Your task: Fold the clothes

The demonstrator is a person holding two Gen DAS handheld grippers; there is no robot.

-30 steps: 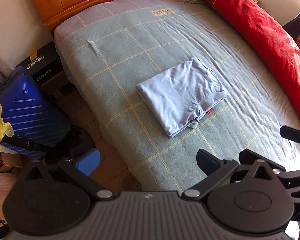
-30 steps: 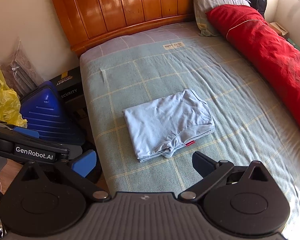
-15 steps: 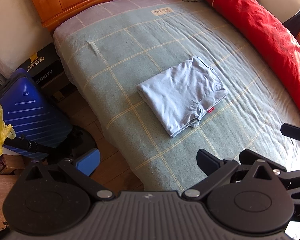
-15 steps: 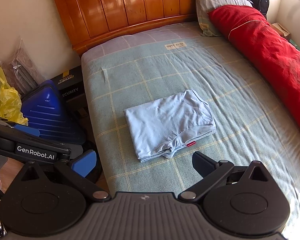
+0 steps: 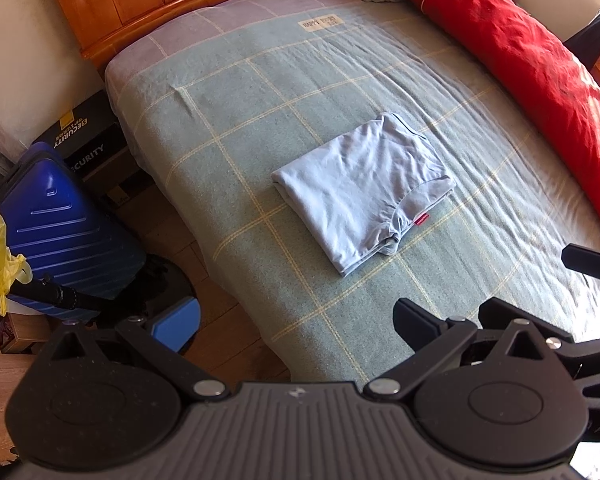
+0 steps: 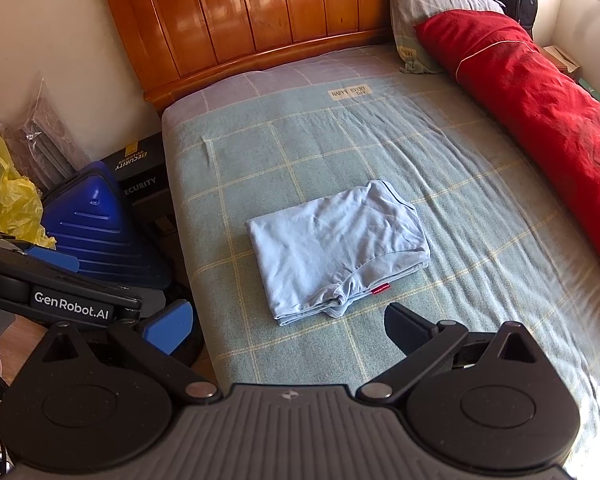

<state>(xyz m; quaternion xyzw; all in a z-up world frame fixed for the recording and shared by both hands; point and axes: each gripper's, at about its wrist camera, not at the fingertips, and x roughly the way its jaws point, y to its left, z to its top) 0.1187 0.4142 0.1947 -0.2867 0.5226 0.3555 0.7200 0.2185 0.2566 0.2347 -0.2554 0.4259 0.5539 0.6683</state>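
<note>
Both tools hang wide and empty. From the left tool [image 5: 288, 316], the folded blue garment [image 5: 364, 192] lies on the bed [image 5: 228, 92], ahead and rightward. From the right tool [image 6: 286, 322], it sits straight ahead, nearer, its long axis running diagonally.

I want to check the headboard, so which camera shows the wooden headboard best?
The right wrist view: the headboard spans the top, its vertical panels and curved lower rail clear. The left wrist view catches only a cropped strip of it at the upper edge.
</note>
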